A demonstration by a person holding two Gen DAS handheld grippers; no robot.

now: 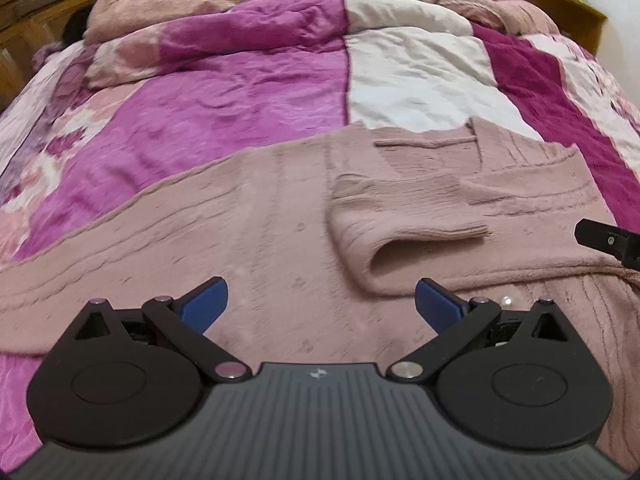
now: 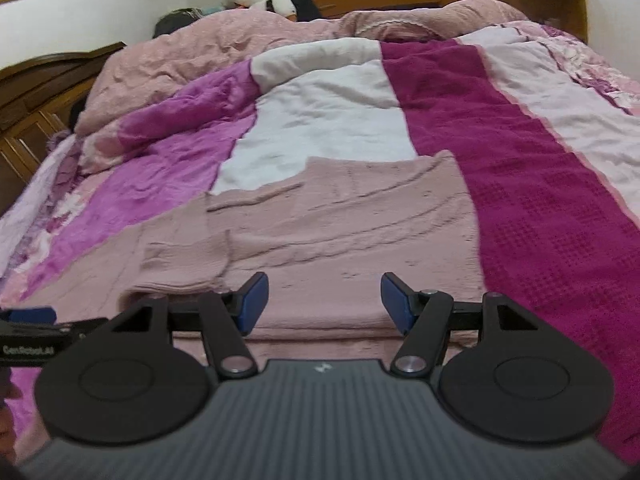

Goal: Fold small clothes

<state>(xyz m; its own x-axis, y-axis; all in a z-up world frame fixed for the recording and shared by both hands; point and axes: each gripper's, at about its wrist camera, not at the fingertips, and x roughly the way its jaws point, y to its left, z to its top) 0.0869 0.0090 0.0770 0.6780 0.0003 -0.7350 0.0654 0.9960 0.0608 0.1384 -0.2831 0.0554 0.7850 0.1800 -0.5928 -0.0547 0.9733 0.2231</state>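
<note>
A: Sweater (image 1: 280, 216) flat on bed, pink knit, spread across purple and white quilt (image 1: 248, 92). One sleeve (image 1: 404, 224) already folded in over body, cuff lying loose near middle.

B: Grippers?

A: Left gripper (image 1: 322, 306) spread wide, nothing between blue pads (image 1: 206, 304), hovering over near part of body. Right gripper (image 2: 324, 300) also spread, empty, over near hem on other side. Tip of right one visible at edge of left view, close by.

B: Next step, best guess?

A: Probably bottom-to-top fold, or other sleeve first. Hard to tell whether far sleeve is in yet; not clear in either view.

B: Tips for doing it clean?

A: Pinch hem at both corners, same level, one layer pair each. Grab only knit, not quilt underneath; soft quilt bunches up easily. Lift together, carry over evenly, keep edge taut between both hands. Lay down on shoulder line, release after fabric settles.

B: Risks?

A: Loose cuff dragging out of place during lift. Thick knit slipping from shallow pinch. Uneven pull gives skewed fold.
</note>
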